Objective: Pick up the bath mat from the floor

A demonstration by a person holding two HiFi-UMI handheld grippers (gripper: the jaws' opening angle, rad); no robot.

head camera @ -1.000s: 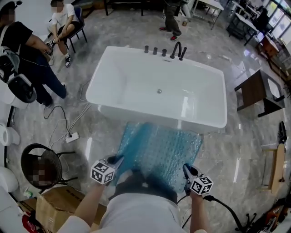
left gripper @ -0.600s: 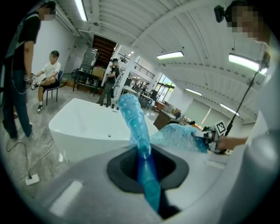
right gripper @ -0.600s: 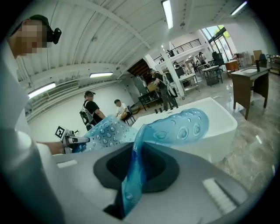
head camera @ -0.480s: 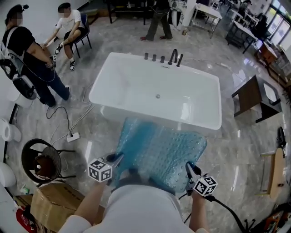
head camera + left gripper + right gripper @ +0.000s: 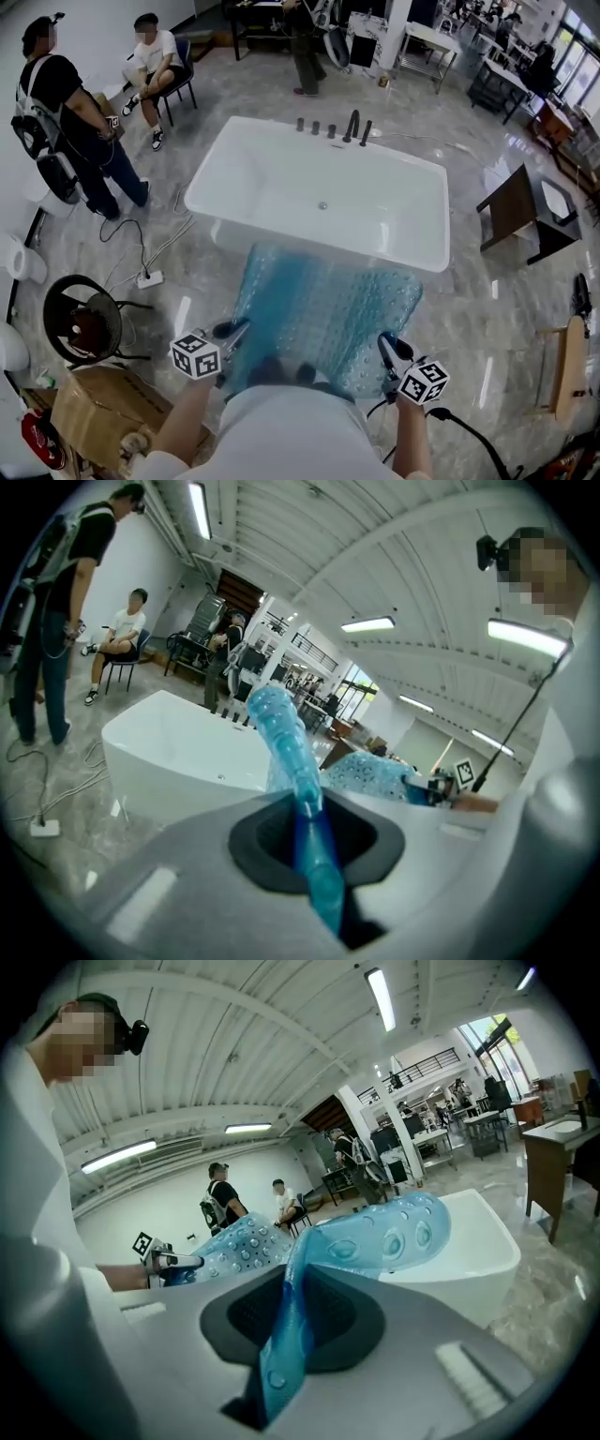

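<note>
A translucent blue bath mat (image 5: 323,314) with round suckers hangs stretched between my two grippers in front of the white bathtub (image 5: 319,192). My left gripper (image 5: 232,330) is shut on the mat's near left corner. In the left gripper view the mat (image 5: 286,742) runs up out of the closed jaws. My right gripper (image 5: 386,349) is shut on the near right corner. The mat (image 5: 375,1237) folds out of the jaws in the right gripper view. The mat's far edge hangs close to the tub's front wall.
A dark wooden stool (image 5: 520,211) stands right of the tub. At the left are a round black stool (image 5: 82,328), a cardboard box (image 5: 98,412), a power strip with cables (image 5: 145,278), and two people (image 5: 70,122). A black cable (image 5: 464,436) trails from the right gripper.
Both grippers have risen with the mat held between them. The mat has come up off the floor and now hangs spread wider and higher before the tub.
</note>
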